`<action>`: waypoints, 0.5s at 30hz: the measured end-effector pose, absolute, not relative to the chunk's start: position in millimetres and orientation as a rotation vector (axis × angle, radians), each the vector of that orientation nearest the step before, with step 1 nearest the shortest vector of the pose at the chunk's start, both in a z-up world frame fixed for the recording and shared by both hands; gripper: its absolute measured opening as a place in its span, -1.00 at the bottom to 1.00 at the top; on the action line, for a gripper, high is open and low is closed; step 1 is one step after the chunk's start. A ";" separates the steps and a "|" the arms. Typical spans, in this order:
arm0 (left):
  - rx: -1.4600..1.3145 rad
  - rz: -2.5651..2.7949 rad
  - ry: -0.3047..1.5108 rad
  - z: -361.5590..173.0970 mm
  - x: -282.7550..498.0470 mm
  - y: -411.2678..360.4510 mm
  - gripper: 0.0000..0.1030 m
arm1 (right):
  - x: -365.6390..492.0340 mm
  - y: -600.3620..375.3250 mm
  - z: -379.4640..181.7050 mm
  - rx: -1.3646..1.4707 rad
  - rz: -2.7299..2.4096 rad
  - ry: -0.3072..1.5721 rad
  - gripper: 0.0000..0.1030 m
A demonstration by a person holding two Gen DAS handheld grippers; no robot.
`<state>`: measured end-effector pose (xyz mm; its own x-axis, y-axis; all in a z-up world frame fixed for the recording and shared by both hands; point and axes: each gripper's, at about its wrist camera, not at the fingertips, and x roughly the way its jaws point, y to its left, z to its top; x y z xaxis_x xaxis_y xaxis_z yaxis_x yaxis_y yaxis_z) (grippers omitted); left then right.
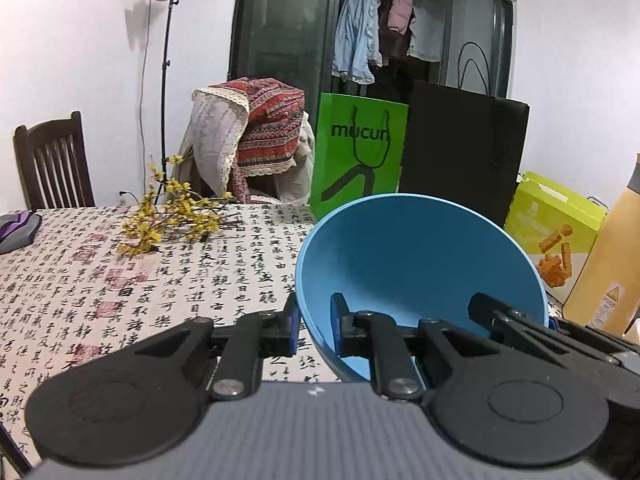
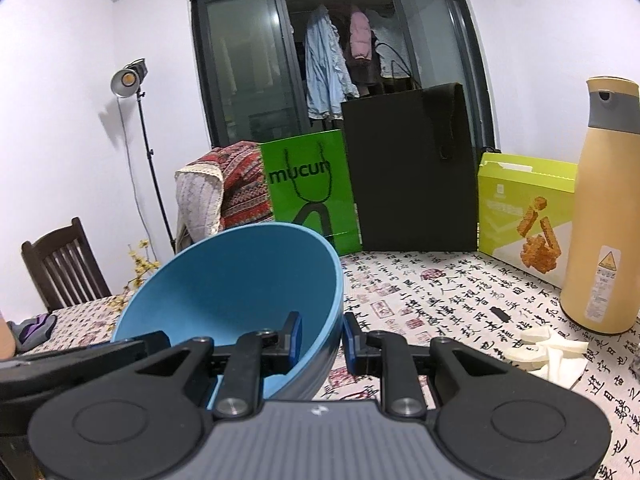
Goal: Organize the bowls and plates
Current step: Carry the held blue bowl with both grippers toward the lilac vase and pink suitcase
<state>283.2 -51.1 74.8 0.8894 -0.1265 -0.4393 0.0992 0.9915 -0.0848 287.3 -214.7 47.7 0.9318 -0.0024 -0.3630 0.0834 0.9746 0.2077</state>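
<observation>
1. Above a table (image 2: 460,292) w/ a calligraphy-print cloth, a blue bowl (image 1: 420,264) is held tilted, its opening facing the cameras.
2. Left gripper (image 1: 315,326) pinches the bowl's left rim: one finger outside, one inside the wall.
3. Right gripper (image 2: 322,338) clamps the opposite rim the same way, one finger each side.
4. Behind the bowl: green "mucun" bag (image 2: 308,192), black bag (image 2: 412,168), lime snack box (image 2: 524,208).
5. At right: tan flask (image 2: 604,204) upright on the table; crumpled white paper (image 2: 548,352) near its base.
6. At left: yellow flower sprigs (image 1: 172,216) lying on the cloth.
</observation>
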 end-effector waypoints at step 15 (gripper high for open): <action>-0.075 -0.034 0.436 81.2 258.5 -11.8 -0.70 | 275.8 -179.8 51.4 0.220 0.047 0.366 -0.59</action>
